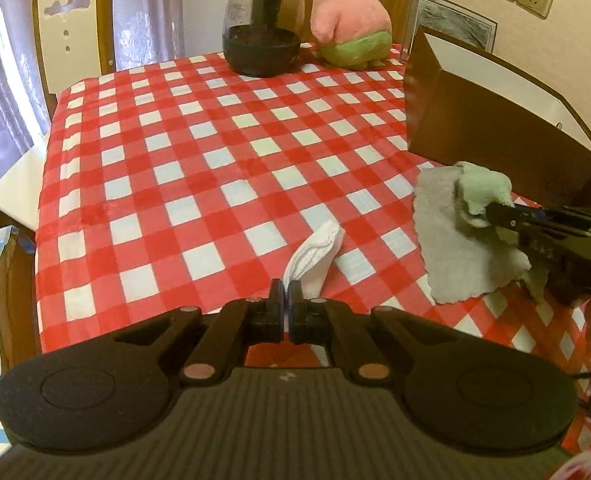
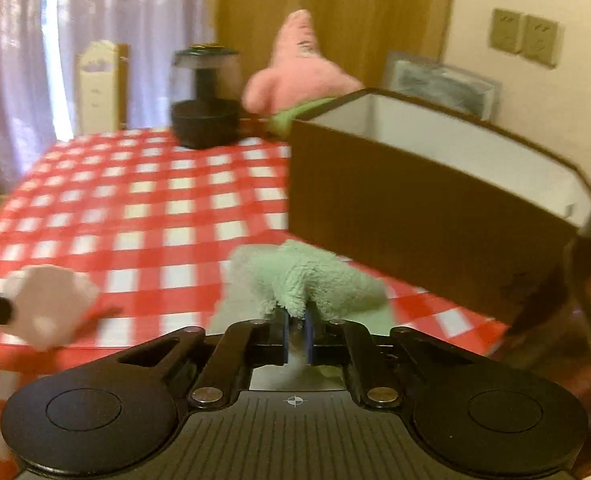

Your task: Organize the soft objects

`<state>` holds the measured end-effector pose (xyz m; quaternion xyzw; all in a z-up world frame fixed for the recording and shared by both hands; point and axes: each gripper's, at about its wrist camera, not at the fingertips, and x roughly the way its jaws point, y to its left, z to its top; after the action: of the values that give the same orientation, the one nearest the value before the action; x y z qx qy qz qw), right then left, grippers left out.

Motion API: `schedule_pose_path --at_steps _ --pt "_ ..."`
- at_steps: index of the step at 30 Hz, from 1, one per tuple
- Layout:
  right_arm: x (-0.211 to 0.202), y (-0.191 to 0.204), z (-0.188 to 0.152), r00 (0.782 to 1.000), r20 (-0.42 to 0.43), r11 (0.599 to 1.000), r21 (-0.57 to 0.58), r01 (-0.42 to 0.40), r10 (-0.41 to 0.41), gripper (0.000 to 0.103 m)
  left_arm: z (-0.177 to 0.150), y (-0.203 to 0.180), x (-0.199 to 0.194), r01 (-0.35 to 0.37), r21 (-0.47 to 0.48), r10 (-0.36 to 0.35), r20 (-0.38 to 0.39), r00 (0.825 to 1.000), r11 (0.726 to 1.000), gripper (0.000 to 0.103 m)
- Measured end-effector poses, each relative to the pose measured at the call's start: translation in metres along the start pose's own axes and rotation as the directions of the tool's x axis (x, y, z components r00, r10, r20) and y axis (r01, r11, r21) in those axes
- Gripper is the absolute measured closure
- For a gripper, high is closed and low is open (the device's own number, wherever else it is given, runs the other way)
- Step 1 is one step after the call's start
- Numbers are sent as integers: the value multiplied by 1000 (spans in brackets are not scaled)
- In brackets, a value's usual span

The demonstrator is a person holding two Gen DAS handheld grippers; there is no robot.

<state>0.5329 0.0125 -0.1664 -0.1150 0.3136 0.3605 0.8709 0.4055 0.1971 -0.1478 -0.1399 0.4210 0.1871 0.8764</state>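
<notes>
Green cloth (image 2: 315,276): fluffy, bunched up, pinched at its near edge by the right gripper (image 2: 296,332); it lies just in front of the box, partly on a grey cloth.
Right gripper: jaws drawn in tight on the green cloth, a fold of pile squeezed between the blue pads; in the left wrist view it reaches in from the right edge (image 1: 491,212) with the same cloth (image 1: 481,188) at its tips.
Grey cloth (image 1: 451,248): spread flat on the tablecloth near the front right corner, under the green one.
White sock (image 1: 315,256): folded, clamped at one end by the left gripper (image 1: 286,292), the rest pointing away over the tablecloth.
Left gripper: jaws pressed together on the sock, almost no gap between them.
Box (image 1: 475,120): brown outside, white inside, open at the top, on the table's right side just behind the cloths.
Tablecloth (image 1: 215,160): red and white checks.
Far edge: dark jar (image 1: 261,32) and pink plush (image 1: 347,20) side by side.
Beyond the table: chair (image 1: 71,28), curtain, wall sockets.
</notes>
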Motion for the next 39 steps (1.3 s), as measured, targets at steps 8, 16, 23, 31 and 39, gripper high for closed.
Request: schedule_pose_path --at_steps 8,16,23,31,39 --pt "-40 5 -22 875 -198 897 102 -431 443 100 -13 15 -12 2 -11 -2 -34 999 1000 101" --pt "-39 -12 -44 902 -319 955 149 -257 293 92 -29 24 -20 -17 -21 16 -68 998 1000 101" --pt "-71 -14 -20 967 -146 975 -34 -218 211 28 -39 20 -17 -14 -15 13 -87 996 1000 101" --pt "-7 0 -17 986 -161 967 -240 -80 42 27 -37 21 -8 -32 -20 30 -92 995 999 101" --pt "-39 -32 -30 914 -277 943 -65 -326 296 94 -38 25 -13 -25 -30 23 -85 996 999 101"
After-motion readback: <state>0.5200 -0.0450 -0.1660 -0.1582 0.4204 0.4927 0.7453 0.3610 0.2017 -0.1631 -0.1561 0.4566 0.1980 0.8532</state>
